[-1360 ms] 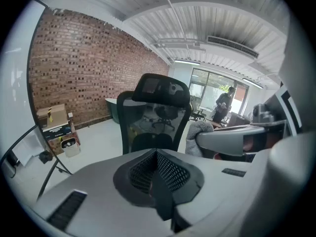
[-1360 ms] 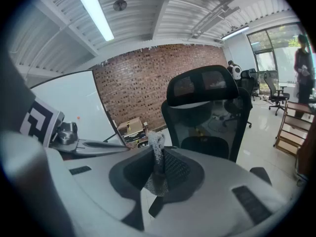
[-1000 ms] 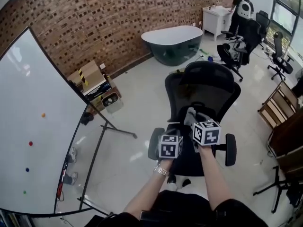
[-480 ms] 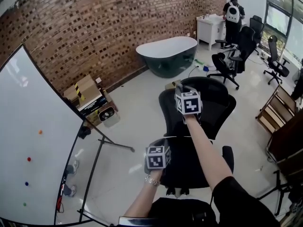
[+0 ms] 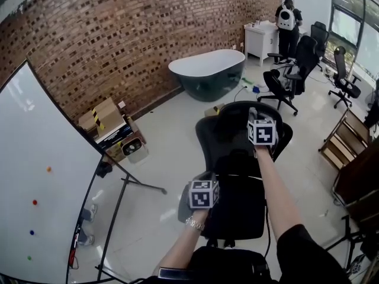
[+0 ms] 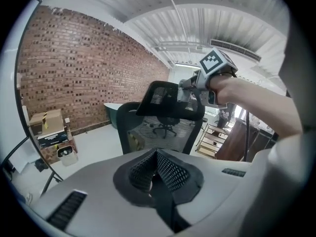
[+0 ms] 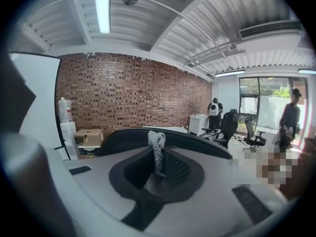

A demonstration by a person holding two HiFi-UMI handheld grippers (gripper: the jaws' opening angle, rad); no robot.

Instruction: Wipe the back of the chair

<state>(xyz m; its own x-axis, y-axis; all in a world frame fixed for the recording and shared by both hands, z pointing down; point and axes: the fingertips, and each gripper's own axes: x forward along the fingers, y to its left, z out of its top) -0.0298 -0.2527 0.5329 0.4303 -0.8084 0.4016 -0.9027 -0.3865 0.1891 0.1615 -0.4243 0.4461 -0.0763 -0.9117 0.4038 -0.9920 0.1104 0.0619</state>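
At the top rim of the black chair back point(image 5: 234, 136), the right gripper point(image 7: 157, 174) pinches a grey cloth point(image 7: 157, 147), which wants pressing flat and drawing down in overlapping strokes, while the left gripper point(image 6: 158, 177) (jaws together, empty) hangs well below it; whether the cloth actually touches is hidden.

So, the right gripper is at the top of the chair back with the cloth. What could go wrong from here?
1. Only a narrow strip of cloth sticks out of the right gripper, so its hard jaws may rub the mesh of the chair back instead.
2. The left gripper is shut on nothing and does not steady the chair, so a push may turn it away.
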